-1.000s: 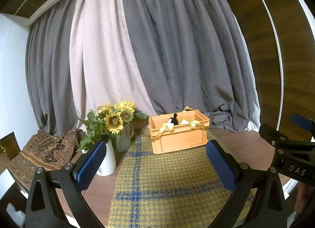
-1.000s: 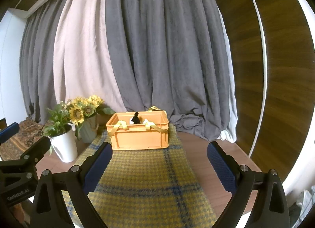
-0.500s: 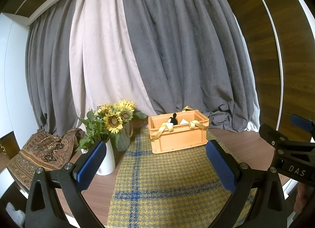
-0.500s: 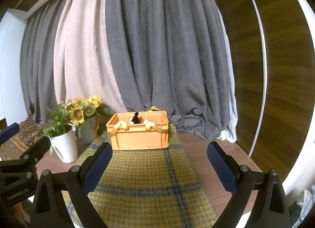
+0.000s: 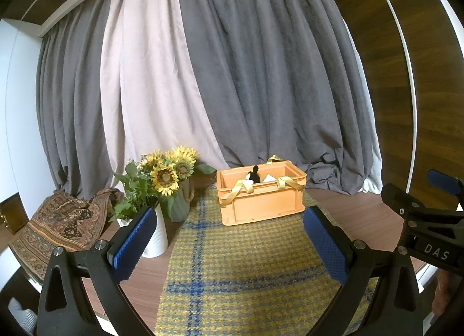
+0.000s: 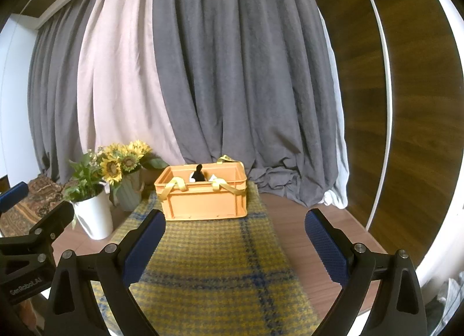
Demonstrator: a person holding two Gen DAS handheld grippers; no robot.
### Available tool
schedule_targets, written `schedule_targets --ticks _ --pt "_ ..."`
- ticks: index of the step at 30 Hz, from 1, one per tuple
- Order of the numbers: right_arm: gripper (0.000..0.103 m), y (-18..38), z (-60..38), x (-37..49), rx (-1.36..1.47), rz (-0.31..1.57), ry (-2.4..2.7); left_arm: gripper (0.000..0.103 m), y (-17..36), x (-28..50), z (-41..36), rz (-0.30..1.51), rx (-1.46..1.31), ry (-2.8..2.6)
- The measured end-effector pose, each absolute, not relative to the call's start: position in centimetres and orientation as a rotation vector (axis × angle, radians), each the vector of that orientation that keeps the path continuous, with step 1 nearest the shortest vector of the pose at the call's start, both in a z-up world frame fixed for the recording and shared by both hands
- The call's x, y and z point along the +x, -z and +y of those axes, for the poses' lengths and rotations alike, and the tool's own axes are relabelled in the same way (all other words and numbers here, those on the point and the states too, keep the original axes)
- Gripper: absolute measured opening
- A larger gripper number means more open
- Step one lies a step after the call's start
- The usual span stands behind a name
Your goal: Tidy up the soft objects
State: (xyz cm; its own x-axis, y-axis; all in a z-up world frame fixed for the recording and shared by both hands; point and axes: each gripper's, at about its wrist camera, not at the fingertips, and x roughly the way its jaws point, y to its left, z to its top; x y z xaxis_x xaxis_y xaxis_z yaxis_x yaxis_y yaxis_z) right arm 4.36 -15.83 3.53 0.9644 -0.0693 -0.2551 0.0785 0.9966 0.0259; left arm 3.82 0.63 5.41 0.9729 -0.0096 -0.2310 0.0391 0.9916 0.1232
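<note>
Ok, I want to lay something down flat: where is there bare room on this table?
The plaid cloth in front of the orange crate lies bare. So does the wood strip to the cloth's right. It is crowded on the left: white vase, green vase, patterned fabric.

Two markings are legible. In the left wrist view, white capitals "DAS" stand on the black body of the right gripper, at about 4 o'clock in the frame. In the right wrist view, white lettering "GenRobot.AI" stands on the black body of the left gripper, at about 8 o'clock, running slightly uphill. No other text, number or sign is readable.
</note>
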Motion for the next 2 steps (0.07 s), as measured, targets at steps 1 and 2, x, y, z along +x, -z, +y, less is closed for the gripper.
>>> schedule_targets --ticks 1,2 --pt "0.098 -3.55 -15.86 4.33 0.037 0.258 0.074 0.103 -5.41 3.82 0.55 0.233 0.129 0.023" --pt "0.098 -3.57 -15.96 4.35 0.038 0.259 0.075 0.103 -5.42 3.87 0.45 0.235 0.130 0.023"
